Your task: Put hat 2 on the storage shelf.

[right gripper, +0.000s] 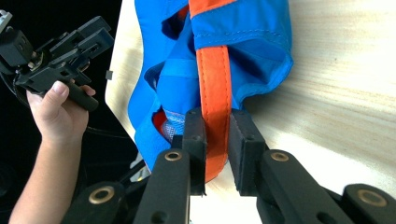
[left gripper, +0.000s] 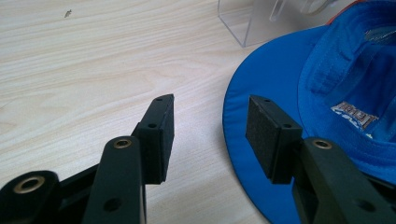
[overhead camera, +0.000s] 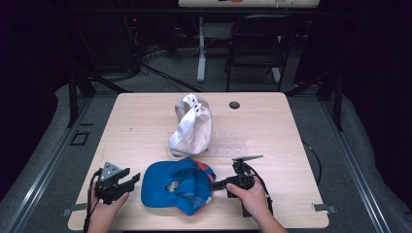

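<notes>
A blue cap (overhead camera: 177, 187) lies upside down near the front edge of the wooden table (overhead camera: 141, 121), its inside label facing up. My right gripper (overhead camera: 214, 185) comes in from the cap's right side. In the right gripper view its jaws (right gripper: 215, 116) are shut on the cap's orange strap (right gripper: 214, 79), with blue cloth (right gripper: 243, 42) bunched beyond. My left gripper (overhead camera: 127, 175) hovers just left of the cap. Its jaws (left gripper: 210, 105) stand open with nothing between them, and the cap's brim (left gripper: 252, 107) lies under the right pad.
A white cap (overhead camera: 192, 126) sits behind the blue one at the table's middle. A clear plastic stand (overhead camera: 228, 143) lies to its right and a small black disc (overhead camera: 234, 105) farther back. A dark chair (overhead camera: 257, 43) stands beyond the table.
</notes>
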`<state>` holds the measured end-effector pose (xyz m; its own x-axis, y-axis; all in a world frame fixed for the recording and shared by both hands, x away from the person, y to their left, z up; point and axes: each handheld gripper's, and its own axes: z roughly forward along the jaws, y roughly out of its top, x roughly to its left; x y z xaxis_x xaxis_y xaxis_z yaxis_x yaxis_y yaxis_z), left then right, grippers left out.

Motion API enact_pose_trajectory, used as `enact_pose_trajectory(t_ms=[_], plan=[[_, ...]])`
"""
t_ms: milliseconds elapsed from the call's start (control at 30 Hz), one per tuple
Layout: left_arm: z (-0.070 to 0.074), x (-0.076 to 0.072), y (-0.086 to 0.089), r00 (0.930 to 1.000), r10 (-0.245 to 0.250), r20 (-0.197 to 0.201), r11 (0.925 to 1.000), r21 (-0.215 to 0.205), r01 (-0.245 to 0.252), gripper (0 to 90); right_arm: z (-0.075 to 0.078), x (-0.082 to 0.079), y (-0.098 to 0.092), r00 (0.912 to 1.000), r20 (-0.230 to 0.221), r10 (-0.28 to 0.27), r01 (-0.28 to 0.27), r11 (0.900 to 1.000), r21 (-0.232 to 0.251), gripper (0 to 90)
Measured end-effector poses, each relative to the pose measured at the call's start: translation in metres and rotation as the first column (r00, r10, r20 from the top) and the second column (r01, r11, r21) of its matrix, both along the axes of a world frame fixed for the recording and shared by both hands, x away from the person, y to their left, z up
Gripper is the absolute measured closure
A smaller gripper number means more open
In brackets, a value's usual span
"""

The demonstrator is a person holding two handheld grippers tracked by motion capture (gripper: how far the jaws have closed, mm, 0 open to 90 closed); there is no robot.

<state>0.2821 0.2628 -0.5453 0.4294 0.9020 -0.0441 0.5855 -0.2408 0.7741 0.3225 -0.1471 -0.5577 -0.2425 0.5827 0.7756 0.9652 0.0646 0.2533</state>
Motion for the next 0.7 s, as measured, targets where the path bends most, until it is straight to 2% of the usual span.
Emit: enact_pose_trajectory(t_ms=[33,67,100,300,367,400,433,500,533,600,633,667,700], plan=[[0.000,0.000,0.000,1.0000,0.002,0.000,1.0000,0.004,-0.002,52.9,0.002,0.000,0.001,1.0000,0.005,0.004,-0.004,1.000,-0.005,78.4],[0.000,0.000,0.000,1.0000,0.002,-0.001,1.0000,0.004,-0.002,52.8,0.005,-0.001,0.004,0.9994,0.003,-0.036,0.036,0.999,-0.007,78.5],[0.000,0.000,0.000,1.0000,0.002,-0.002,1.0000,0.005,-0.002,52.9,0.008,0.001,0.003,0.9999,0.012,0.004,-0.004,1.000,-0.015,78.5],[0.000,0.000,0.000,1.0000,0.004,0.000,1.0000,0.004,-0.004,52.9,0.034,0.006,0.003,0.9996,0.021,0.019,-0.018,0.999,-0.040,78.6],[0.001,0.000,0.000,1.0000,0.004,0.001,1.0000,0.003,-0.004,52.8,0.043,0.008,0.002,0.9994,0.019,0.030,-0.029,0.998,-0.053,78.6],[0.001,0.000,0.001,1.0000,0.003,-0.001,1.0000,0.003,-0.003,52.9,0.049,0.009,0.001,0.9993,0.013,0.036,-0.035,0.997,-0.075,78.6],[0.000,0.000,0.001,0.9999,0.008,0.011,1.0000,-0.002,-0.008,52.9,0.052,0.010,0.000,0.9991,0.009,0.042,-0.041,0.998,-0.057,78.6],[0.000,0.000,0.002,0.9999,0.007,0.008,1.0000,-0.002,-0.007,52.9,0.061,0.012,-0.002,0.9989,-0.005,0.048,-0.048,0.997,-0.062,78.6],[0.000,0.000,0.002,0.9999,0.008,0.009,1.0000,-0.003,-0.007,52.9,0.065,0.012,-0.003,0.9993,-0.005,0.037,-0.037,0.997,-0.065,78.6],[0.001,0.000,0.003,0.9999,0.010,0.009,0.9999,-0.005,-0.010,52.9,0.074,0.013,-0.006,0.9988,-0.002,0.049,-0.049,0.996,-0.069,78.6],[0.001,0.000,0.003,0.9999,0.009,0.007,0.9999,-0.006,-0.009,52.9,0.079,0.014,-0.010,0.9983,0.002,0.058,-0.058,0.994,-0.096,78.6],[0.001,0.000,0.003,0.9999,0.009,0.008,0.9999,-0.006,-0.009,52.9,0.082,0.013,-0.011,0.9990,-0.004,0.046,-0.046,0.997,-0.055,78.6],[0.001,0.000,0.003,0.9999,0.010,0.008,0.9999,-0.007,-0.010,52.9,0.086,0.014,-0.014,0.9985,-0.007,0.054,-0.054,0.997,-0.056,78.6]])
